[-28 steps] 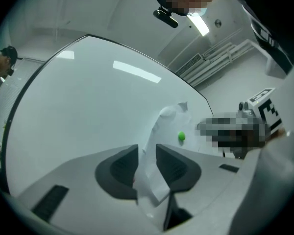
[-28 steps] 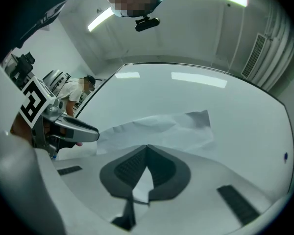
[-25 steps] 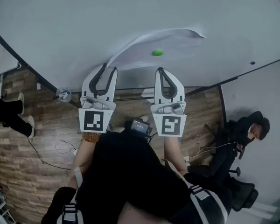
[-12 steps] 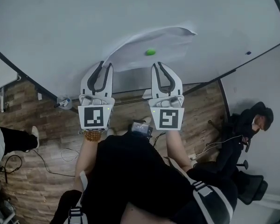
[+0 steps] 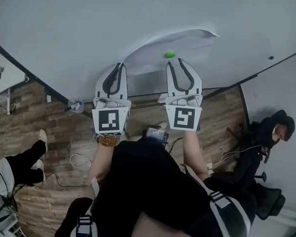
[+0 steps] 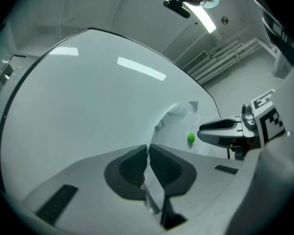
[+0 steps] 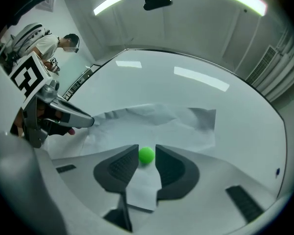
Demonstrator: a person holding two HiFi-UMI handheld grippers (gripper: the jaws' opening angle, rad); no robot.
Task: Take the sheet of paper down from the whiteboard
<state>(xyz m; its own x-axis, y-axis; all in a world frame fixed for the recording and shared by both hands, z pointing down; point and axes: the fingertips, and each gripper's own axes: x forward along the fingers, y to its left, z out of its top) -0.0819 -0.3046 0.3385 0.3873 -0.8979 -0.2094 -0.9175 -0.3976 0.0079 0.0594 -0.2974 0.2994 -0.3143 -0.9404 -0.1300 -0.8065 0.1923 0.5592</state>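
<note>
The sheet of paper [image 5: 180, 42] was crumpled up on the whiteboard [image 5: 138, 14], pinned by the green magnet [image 5: 169, 54]; left of the magnet, the left gripper [image 5: 119, 67] was closing its jaws on the sheet's edge, nearly together; the right gripper [image 5: 178, 61] was opening, jaws either side of the magnet, not quite touching; the sheet's bottom edge was hidden behind both grippers.

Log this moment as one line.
left gripper: jaws closing, paper edge between them | right gripper: jaws opening, green magnet between them | paper: on whiteboard under magnet
</note>
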